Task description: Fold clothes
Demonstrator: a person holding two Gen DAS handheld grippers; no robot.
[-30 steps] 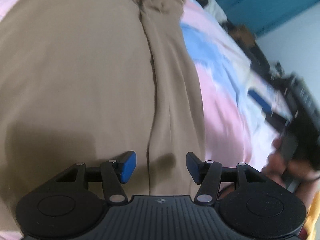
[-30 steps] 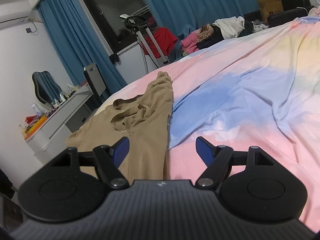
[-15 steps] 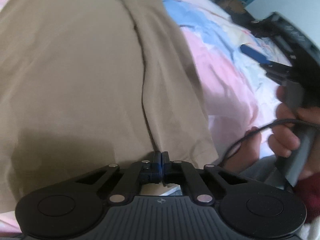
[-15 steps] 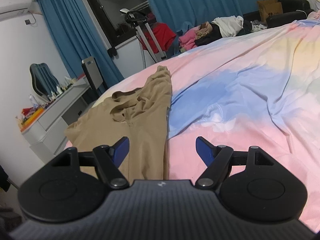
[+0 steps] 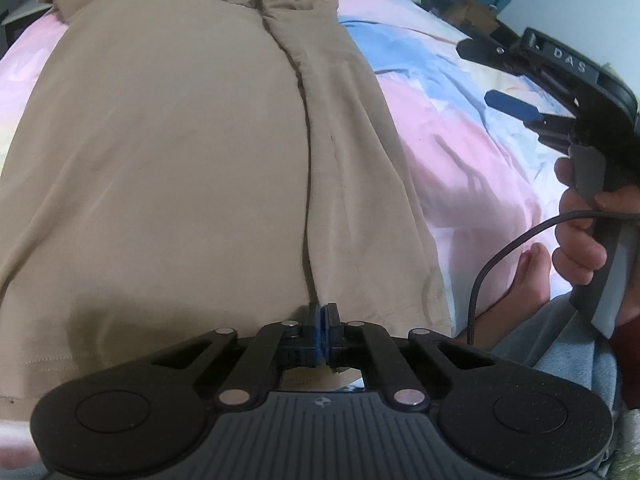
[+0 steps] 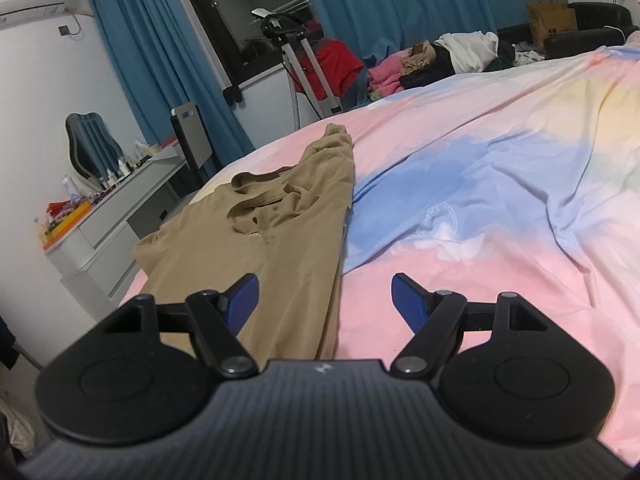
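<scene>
Pinching the near hem of the tan shirt [image 5: 168,152] with the left gripper [image 5: 323,330] to lift its folded-over side flap, right gripper [image 6: 324,300] spread wide beside that shirt, holding nothing.

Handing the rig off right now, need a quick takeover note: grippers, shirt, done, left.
Left hand-held gripper: shut on the tan shirt at its near hem, where the folded-over edge ends.
Right hand-held gripper: open, holding nothing, hovering above the shirt's right edge and the pink and blue bedsheet.
Shirt: lies flat on the bed, collar at the far end.
Done: right side folded in lengthwise, as the seam line down the shirt shows.
Left: the left side and sleeve look unfolded; fold them in, then probably fold hem toward collar.
</scene>
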